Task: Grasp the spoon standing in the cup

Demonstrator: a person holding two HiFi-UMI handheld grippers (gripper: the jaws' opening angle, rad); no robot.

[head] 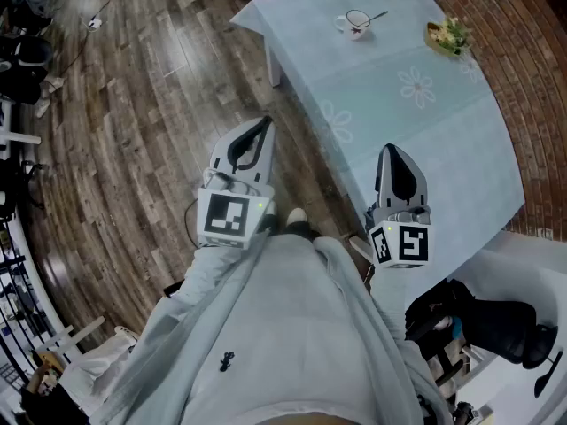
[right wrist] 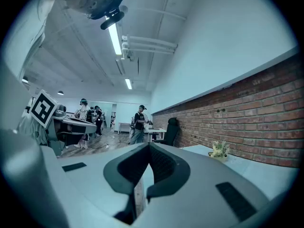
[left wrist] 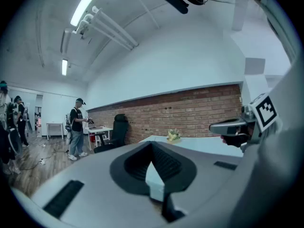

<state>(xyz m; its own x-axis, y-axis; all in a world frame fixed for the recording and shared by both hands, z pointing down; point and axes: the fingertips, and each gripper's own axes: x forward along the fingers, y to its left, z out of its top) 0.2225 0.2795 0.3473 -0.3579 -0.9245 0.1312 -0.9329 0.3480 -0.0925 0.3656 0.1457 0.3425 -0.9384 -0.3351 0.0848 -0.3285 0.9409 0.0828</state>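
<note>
A white cup [head: 354, 23] stands at the far end of the pale blue table [head: 425, 140], and a spoon [head: 378, 15] leans out of it to the right. Both grippers hang well short of it, near my body. My left gripper [head: 264, 124] is over the wooden floor, left of the table, with its jaws together and nothing in them. Over the table's near edge, my right gripper [head: 391, 149] is shut and empty too. Neither gripper view shows the cup; the left gripper [left wrist: 152, 144] and the right gripper [right wrist: 149, 145] point level across the room.
A small bowl of flowers [head: 447, 35] sits right of the cup, by the brick wall [head: 532, 104]. Wooden floor [head: 133, 131] lies left of the table. People [left wrist: 76, 127] stand far off by a black chair [left wrist: 118, 127]. A white basin [head: 523, 282] is at my lower right.
</note>
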